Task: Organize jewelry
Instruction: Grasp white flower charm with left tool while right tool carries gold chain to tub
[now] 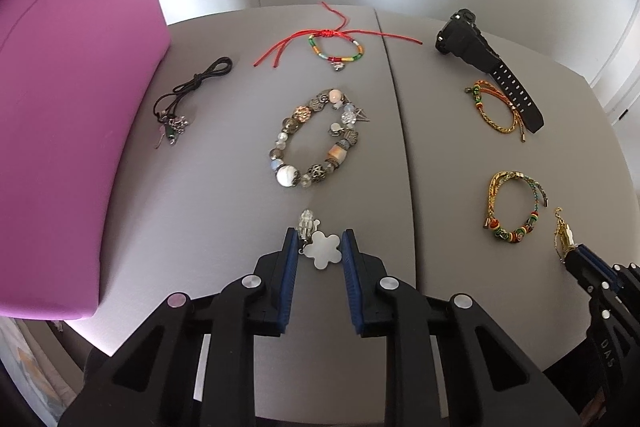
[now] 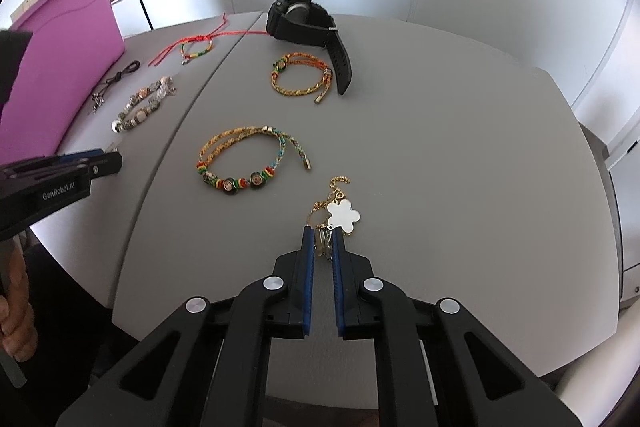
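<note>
Jewelry lies spread on a grey table (image 1: 224, 211). My left gripper (image 1: 319, 247) has its jaws on either side of a silver flower pendant (image 1: 323, 249) with a clear clip; whether they press it I cannot tell. My right gripper (image 2: 323, 234) is shut on a gold chain bracelet (image 2: 333, 203) with a white flower charm (image 2: 343, 215); it also shows in the left wrist view (image 1: 565, 235). A chunky beaded bracelet (image 1: 316, 143), a red-cord bracelet (image 1: 335, 45), a black cord necklace (image 1: 188, 95), two braided bracelets (image 2: 240, 163) (image 2: 300, 75) and a black watch (image 2: 308, 23) lie beyond.
A pink box (image 1: 68, 131) stands at the table's left edge, also seen in the right wrist view (image 2: 60, 67). A seam (image 1: 400, 131) runs down the tabletop. White cabinets stand behind. The table's rounded front edge is close below both grippers.
</note>
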